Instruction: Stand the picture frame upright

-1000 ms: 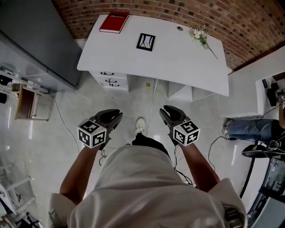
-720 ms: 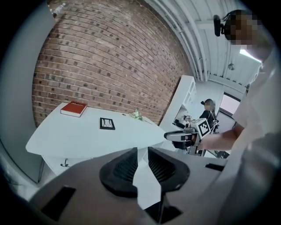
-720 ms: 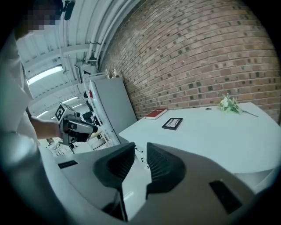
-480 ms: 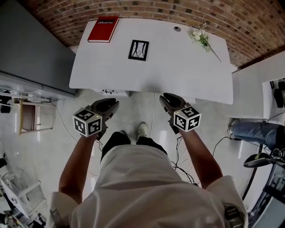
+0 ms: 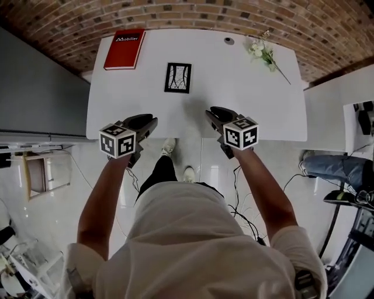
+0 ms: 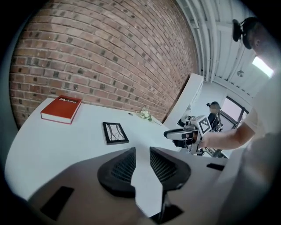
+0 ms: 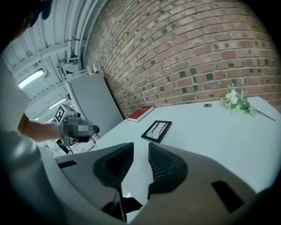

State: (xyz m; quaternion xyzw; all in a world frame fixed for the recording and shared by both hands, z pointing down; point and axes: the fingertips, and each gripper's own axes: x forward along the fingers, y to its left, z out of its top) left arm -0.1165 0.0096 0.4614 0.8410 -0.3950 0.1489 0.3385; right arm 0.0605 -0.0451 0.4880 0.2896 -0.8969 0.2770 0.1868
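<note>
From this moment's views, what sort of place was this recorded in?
Likely an office or lab workroom: a white desk stands against a brick wall, with a red book and a picture frame lying flat on it.

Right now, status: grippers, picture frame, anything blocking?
Left gripper jaws opening, empty; right gripper open, empty. Picture frame flat on desk, untouched. Path clear; red book and flowers off to the sides.

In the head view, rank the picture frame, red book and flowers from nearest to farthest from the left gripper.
1. Frame, centre, just ahead.
2. Book, far left corner.
3. Flowers, far right.
</note>
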